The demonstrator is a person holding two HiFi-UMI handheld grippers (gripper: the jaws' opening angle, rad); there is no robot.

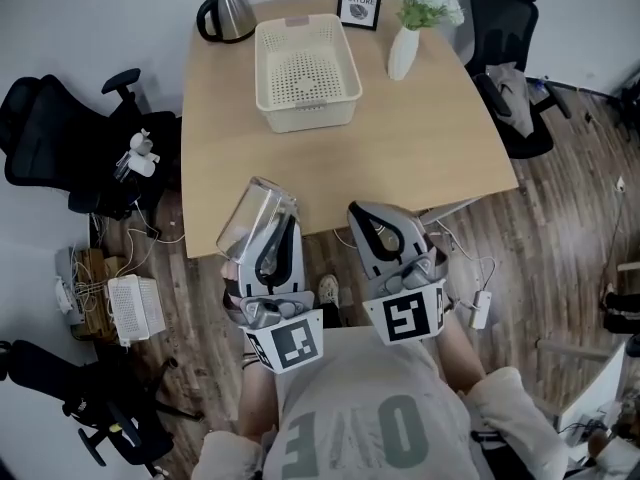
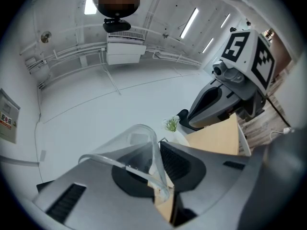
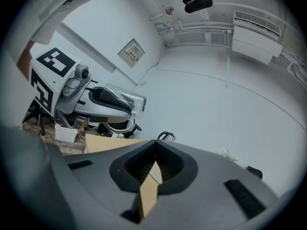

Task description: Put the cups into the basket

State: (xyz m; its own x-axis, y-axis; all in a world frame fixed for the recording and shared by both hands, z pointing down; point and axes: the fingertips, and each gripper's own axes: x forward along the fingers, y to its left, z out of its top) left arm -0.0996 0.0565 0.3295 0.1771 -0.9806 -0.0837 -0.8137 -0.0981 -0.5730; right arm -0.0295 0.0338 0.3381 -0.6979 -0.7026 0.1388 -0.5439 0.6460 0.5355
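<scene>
A clear plastic cup [image 1: 252, 215] is pinched by its wall in my left gripper [image 1: 281, 220], held tilted above the table's near edge. In the left gripper view the cup [image 2: 129, 145] lies on its side across the left jaw, with the left gripper [image 2: 157, 172] shut on its thin wall. My right gripper [image 1: 373, 214] hovers beside it on the right; its jaws meet with nothing between them [image 3: 154, 160]. The cream perforated basket [image 1: 308, 114] stands empty at the far side of the table. From the right gripper view, the left gripper [image 3: 96, 102] and its cup [image 3: 128, 97] appear at the left.
The wooden table [image 1: 420, 148] also carries a dark kettle [image 1: 228, 13], a framed sign [image 1: 359, 3] and a white vase of flowers [image 1: 405, 48] along its far edge. Black office chairs stand at the left [image 1: 60, 138] and right [image 1: 510, 58].
</scene>
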